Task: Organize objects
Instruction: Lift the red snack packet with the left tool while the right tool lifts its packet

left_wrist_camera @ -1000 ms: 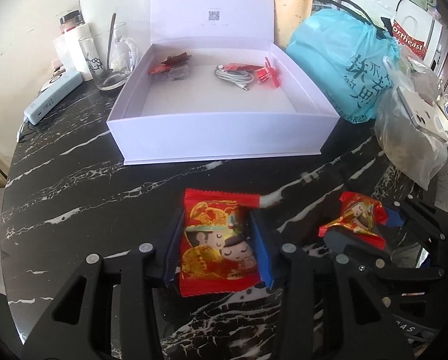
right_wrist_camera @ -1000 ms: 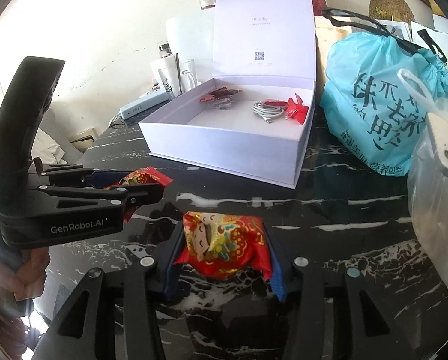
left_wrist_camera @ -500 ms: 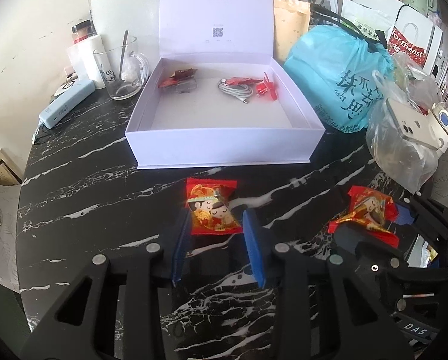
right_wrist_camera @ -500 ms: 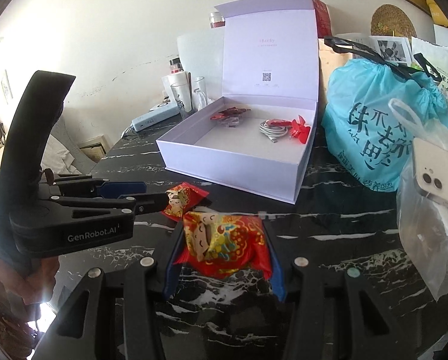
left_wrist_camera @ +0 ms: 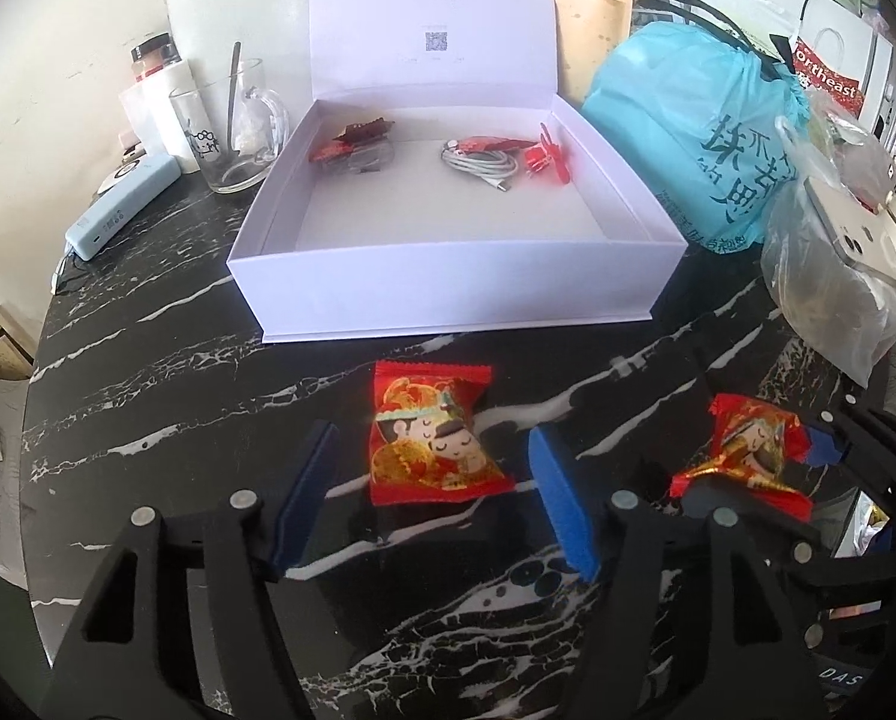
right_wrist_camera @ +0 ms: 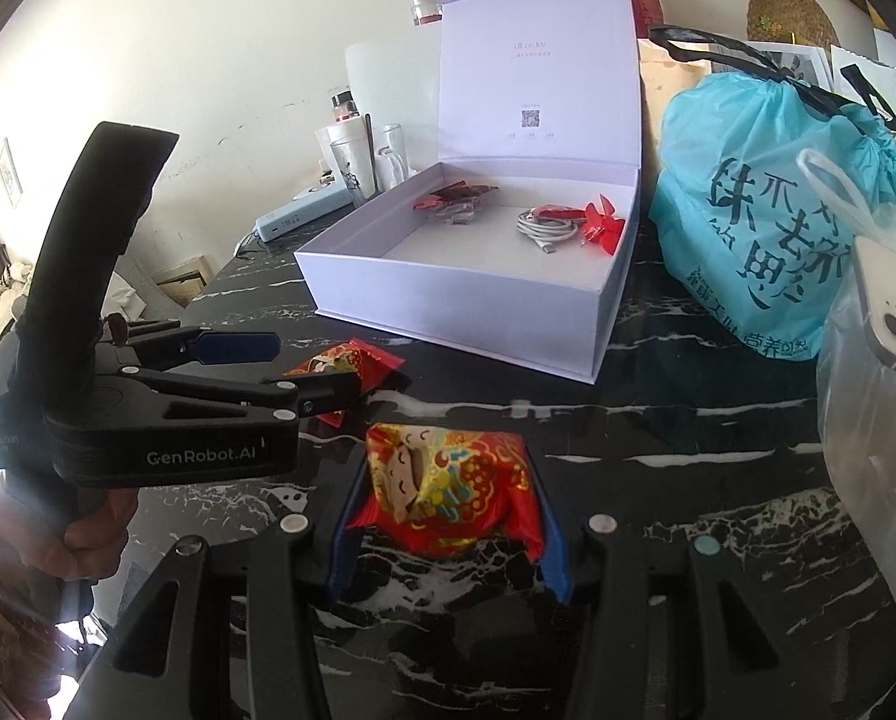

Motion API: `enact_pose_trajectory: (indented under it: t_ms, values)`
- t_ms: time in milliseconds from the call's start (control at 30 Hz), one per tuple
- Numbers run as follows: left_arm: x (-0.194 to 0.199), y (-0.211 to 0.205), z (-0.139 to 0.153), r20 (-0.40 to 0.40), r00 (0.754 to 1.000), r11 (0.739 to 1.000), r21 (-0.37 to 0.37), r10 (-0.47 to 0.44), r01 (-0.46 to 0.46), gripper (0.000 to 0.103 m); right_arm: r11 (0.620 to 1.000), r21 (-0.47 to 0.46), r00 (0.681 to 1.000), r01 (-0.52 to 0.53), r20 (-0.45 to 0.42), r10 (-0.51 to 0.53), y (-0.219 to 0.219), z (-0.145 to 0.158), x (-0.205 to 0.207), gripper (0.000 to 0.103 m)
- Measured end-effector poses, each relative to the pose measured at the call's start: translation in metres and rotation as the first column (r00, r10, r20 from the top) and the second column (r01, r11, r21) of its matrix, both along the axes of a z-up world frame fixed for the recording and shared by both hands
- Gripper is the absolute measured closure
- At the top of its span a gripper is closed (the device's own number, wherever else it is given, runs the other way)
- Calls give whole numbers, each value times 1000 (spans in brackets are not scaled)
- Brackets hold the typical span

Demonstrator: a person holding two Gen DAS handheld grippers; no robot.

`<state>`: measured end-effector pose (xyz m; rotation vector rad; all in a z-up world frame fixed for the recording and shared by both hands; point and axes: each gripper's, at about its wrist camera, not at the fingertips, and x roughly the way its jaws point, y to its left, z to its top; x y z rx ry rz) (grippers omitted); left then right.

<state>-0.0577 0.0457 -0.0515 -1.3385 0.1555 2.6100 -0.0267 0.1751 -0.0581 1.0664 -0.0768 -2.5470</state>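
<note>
The left gripper (left_wrist_camera: 433, 495) stands released around a light, crinkly candy packet (left_wrist_camera: 433, 435), best pinched across its padded middle. The right gripper (right_wrist_camera: 448, 516) is clenched on a second candy packet (right_wrist_camera: 448, 486), probably soft.

The left gripper (left_wrist_camera: 433, 501) hangs low, jaws spread wide. The right gripper (right_wrist_camera: 448, 525) is clamped, jaws pressed inward.

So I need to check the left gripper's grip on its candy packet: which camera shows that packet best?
The left wrist view: the candy packet lies flat, face up, between the open left gripper, untouched by either pad. In the right wrist view the same packet is mostly hidden behind the left gripper's finger.
</note>
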Motion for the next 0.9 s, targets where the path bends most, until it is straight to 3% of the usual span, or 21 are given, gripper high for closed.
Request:
enact_pose_trajectory:
  t_ms: [133,267,367,500,533,567,600,700,900]
  values:
    - [-11,0,-8,23,1000,1000,4,-4,4,34,1000,3,1000,-7,10,6,-2,-3,-6,54]
    - [-18,-1,-15,51,999,998,54,-18,15,35,1000,1,1000,-8,23,8,-2,-6,-10,54]
    - [-20,-2,-22,73,997,999,44,-9,6,41,1000,3,1000,-10,27,10,-3,-7,-11,54]
    - [-22,-2,-28,90,996,1000,30,-12,10,42,1000,0,1000,-12,24,12,-3,-5,-9,54]
    - [-21,-1,-28,86,996,1000,26,-16,13,47,1000,1,1000,-12,22,12,-4,-5,-8,54]
    - [-20,-1,-27,82,997,1000,25,-15,13,60,1000,2,1000,-12,20,12,-4,-4,-8,54]
    - [-20,-1,-27,82,997,1000,23,-12,10,63,1000,3,1000,-12,18,12,-4,-3,-7,54]
    - [-18,-2,-25,101,995,998,56,-21,16,64,1000,1,1000,-10,12,10,-3,0,-5,54]
    - [-6,-1,-11,82,996,999,51,-25,21,69,1000,-3,1000,-16,-10,16,-4,8,-1,54]
